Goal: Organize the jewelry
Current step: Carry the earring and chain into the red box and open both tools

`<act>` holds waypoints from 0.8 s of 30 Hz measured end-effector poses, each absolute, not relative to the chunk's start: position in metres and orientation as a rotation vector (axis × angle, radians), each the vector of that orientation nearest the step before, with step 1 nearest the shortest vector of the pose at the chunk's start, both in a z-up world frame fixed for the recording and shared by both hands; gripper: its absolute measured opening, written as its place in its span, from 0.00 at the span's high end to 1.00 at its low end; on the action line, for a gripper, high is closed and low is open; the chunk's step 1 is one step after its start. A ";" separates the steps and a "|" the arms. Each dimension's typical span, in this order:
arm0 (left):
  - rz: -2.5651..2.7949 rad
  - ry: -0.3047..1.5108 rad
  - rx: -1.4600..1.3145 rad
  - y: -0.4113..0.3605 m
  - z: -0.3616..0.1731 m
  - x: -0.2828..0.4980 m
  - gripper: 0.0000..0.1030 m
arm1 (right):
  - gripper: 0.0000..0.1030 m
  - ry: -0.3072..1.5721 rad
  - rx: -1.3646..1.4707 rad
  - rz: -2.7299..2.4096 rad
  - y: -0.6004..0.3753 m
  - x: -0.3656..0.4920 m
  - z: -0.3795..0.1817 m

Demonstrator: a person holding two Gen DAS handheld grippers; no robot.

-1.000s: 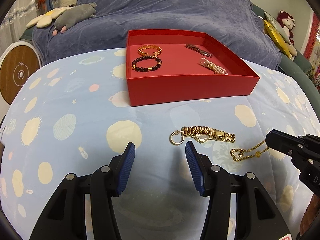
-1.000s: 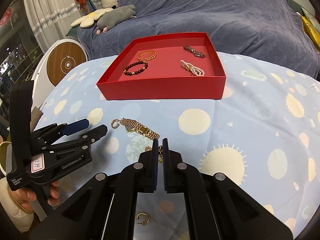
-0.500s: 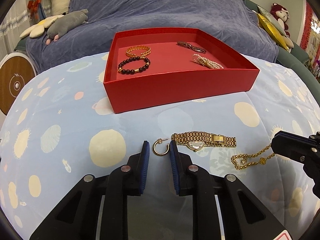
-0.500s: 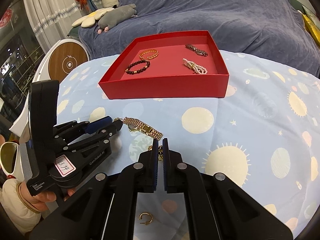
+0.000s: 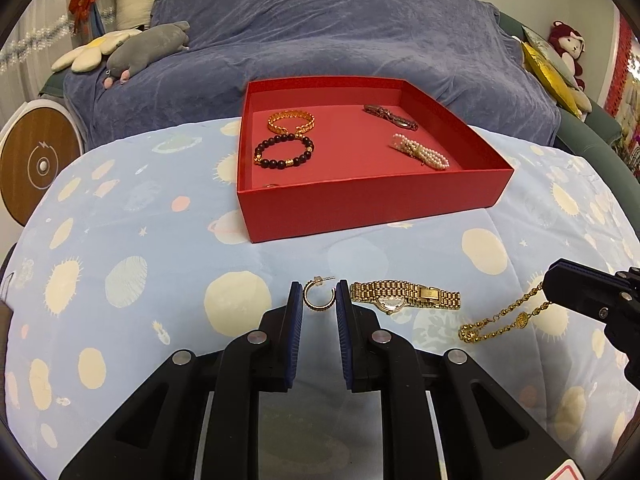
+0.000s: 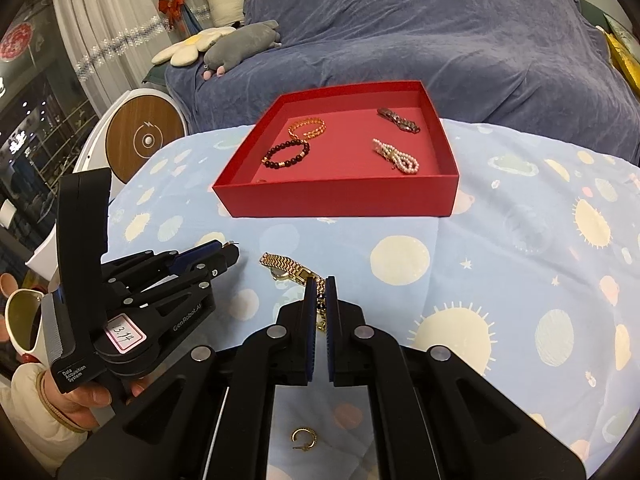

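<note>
My left gripper (image 5: 318, 299) is shut on a gold hoop earring (image 5: 318, 298) and holds it just above the cloth, left of a gold watch (image 5: 404, 295). My right gripper (image 6: 320, 292) is shut on a gold chain necklace (image 5: 500, 318), which hangs from its tips (image 5: 560, 286). The red box (image 5: 368, 208) behind holds a gold bracelet (image 5: 291, 120), a dark bead bracelet (image 5: 284, 152), a pearl bracelet (image 5: 420, 152) and a dark chain bracelet (image 5: 390, 116). A second hoop earring (image 6: 304, 438) lies on the cloth under my right gripper.
The table wears a pale blue cloth with suns and planets (image 5: 120, 240). A blue-covered sofa (image 5: 340, 32) with plush toys (image 5: 148, 46) stands behind. A round wood-faced device (image 5: 34, 164) stands at the left. A mug (image 6: 22, 320) stands at the left edge.
My left gripper moved to the hoop earring, closed on it and lifted it slightly. My right gripper stayed shut on the necklace, almost still.
</note>
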State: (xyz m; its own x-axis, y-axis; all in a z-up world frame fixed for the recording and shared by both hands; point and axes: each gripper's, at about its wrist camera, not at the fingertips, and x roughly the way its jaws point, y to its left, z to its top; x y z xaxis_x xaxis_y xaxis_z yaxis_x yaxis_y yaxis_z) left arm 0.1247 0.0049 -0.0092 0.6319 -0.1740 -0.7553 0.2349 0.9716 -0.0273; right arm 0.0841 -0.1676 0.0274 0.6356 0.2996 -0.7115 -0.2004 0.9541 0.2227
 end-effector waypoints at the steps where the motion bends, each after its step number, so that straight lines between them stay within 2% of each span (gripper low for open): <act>1: -0.232 0.852 0.075 0.006 -0.007 0.123 0.86 | 0.97 0.823 0.124 0.290 -0.167 0.082 0.032; 14: -0.224 0.820 0.044 0.024 0.028 0.113 0.86 | 0.97 0.726 0.145 0.293 -0.177 0.089 0.079; 20: -0.212 0.743 0.022 0.030 0.071 0.142 0.86 | 0.97 0.691 0.126 0.297 -0.175 0.133 0.111; 24: -0.196 0.722 0.035 0.022 0.082 0.175 0.86 | 0.97 0.693 0.132 0.293 -0.168 0.172 0.111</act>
State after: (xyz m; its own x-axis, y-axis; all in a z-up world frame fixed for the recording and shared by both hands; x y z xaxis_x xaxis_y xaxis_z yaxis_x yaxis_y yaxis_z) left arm 0.1753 0.0216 0.0817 0.7328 -0.1662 -0.6599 0.1902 0.9811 -0.0359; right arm 0.1724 -0.1678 0.1114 0.7303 0.3089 -0.6093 -0.2220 0.9508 0.2160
